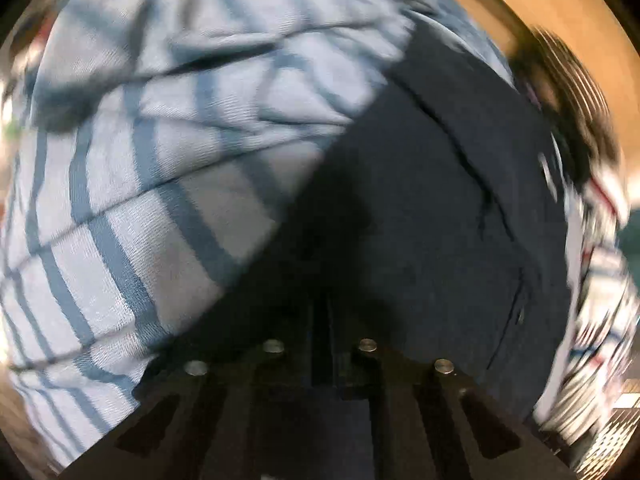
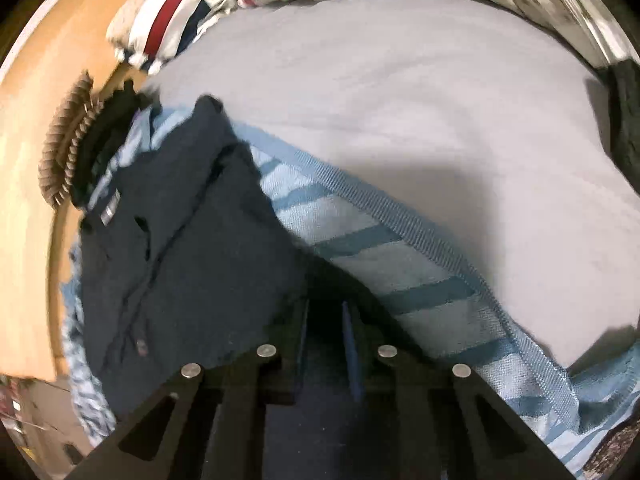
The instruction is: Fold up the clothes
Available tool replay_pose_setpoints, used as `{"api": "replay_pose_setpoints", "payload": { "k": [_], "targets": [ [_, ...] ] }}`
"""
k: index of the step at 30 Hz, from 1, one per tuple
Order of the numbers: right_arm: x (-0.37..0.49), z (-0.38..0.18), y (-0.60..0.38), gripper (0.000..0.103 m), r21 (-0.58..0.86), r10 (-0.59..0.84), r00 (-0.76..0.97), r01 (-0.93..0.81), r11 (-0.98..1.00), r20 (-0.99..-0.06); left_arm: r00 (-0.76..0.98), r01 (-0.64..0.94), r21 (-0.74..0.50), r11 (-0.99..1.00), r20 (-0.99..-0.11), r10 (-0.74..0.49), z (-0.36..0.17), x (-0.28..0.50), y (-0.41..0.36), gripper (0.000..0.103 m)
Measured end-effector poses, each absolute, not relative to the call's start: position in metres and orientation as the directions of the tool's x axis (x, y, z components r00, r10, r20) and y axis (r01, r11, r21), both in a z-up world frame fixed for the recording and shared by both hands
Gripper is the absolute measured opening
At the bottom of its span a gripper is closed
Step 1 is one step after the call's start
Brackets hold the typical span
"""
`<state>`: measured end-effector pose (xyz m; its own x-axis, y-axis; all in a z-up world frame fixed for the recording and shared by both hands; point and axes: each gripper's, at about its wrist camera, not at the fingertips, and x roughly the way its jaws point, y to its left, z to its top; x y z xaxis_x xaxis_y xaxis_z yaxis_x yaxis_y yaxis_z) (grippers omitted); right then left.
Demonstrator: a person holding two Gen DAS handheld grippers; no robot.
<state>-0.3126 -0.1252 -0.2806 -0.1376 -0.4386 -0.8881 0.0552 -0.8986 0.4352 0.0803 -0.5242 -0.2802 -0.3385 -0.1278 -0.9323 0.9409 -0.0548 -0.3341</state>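
Note:
A navy garment [image 1: 420,200] lies on a light blue cloth with darker blue stripes [image 1: 160,160]. My left gripper [image 1: 322,304] points down at the garment's near edge. Its jaws are almost together and pinch the navy fabric, which also shows dark between the finger bases. In the right wrist view the same navy garment [image 2: 192,240] lies left of centre on the striped cloth [image 2: 360,256]. My right gripper [image 2: 325,304] is shut on its near corner, with a narrow gap filled by dark fabric. Both views are blurred.
A pale grey cloth [image 2: 400,100] covers the area beyond the striped one. A white garment with red and navy stripes [image 2: 180,8] lies at the far edge. A dark ribbed knit piece [image 2: 68,140] sits on the wooden table [image 2: 32,120] at the left.

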Motion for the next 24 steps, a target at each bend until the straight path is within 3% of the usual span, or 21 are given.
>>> {"api": "replay_pose_setpoints", "payload": {
  "k": [2,4,7,10,12,14,16,18,20,24],
  "targets": [
    [-0.304,-0.272,-0.131,0.03,0.443,-0.45,-0.135,0.079,-0.893,-0.883,-0.321,0.947,-0.314,-0.071,-0.937,-0.139,-0.28,0.079,-0.524,0.007],
    [-0.287,-0.26,-0.148,0.034,0.432,-0.453,-0.128,0.162,-0.887,-0.882,-0.284,0.957,-0.27,-0.102,-0.946,-0.156,-0.279,0.074,-0.522,0.007],
    [-0.263,-0.256,-0.181,0.034,0.426,-0.466,-0.053,0.325,-0.844,-0.883,-0.277,0.96,-0.264,-0.098,-0.947,-0.162,-0.281,0.076,-0.522,0.007],
    [-0.252,-0.267,-0.206,0.029,0.335,-0.385,-0.022,0.45,-0.828,-0.922,-0.316,0.949,-0.312,-0.05,-0.936,-0.157,-0.283,0.09,-0.525,0.007],
    [-0.266,-0.277,-0.19,0.028,0.298,-0.346,-0.071,0.367,-0.881,-0.935,-0.36,0.931,-0.366,0.008,-0.919,-0.161,-0.286,0.104,-0.526,0.006],
    [-0.287,-0.286,-0.162,0.021,0.352,-0.377,-0.081,0.224,-0.909,-0.923,-0.409,0.9,-0.426,0.087,-0.897,-0.167,-0.292,0.118,-0.526,0.004],
    [-0.303,-0.291,-0.14,0.021,0.404,-0.412,-0.085,0.103,-0.909,-0.907,-0.44,0.871,-0.467,0.155,-0.88,-0.181,-0.298,0.129,-0.524,0.004],
    [-0.307,-0.279,-0.131,0.027,0.348,-0.357,-0.139,0.086,-0.934,-0.924,-0.439,0.863,-0.471,0.183,-0.878,-0.191,-0.299,0.133,-0.523,0.004],
    [-0.3,-0.261,-0.128,0.045,0.332,-0.347,-0.182,0.108,-0.937,-0.92,-0.419,0.874,-0.45,0.184,-0.889,-0.187,-0.296,0.132,-0.522,0.004],
    [-0.263,-0.229,-0.122,0.048,0.405,-0.431,-0.148,0.177,-0.897,-0.89,-0.383,0.907,-0.389,0.162,-0.921,-0.067,-0.28,0.122,-0.511,0.004]
  ]
}}
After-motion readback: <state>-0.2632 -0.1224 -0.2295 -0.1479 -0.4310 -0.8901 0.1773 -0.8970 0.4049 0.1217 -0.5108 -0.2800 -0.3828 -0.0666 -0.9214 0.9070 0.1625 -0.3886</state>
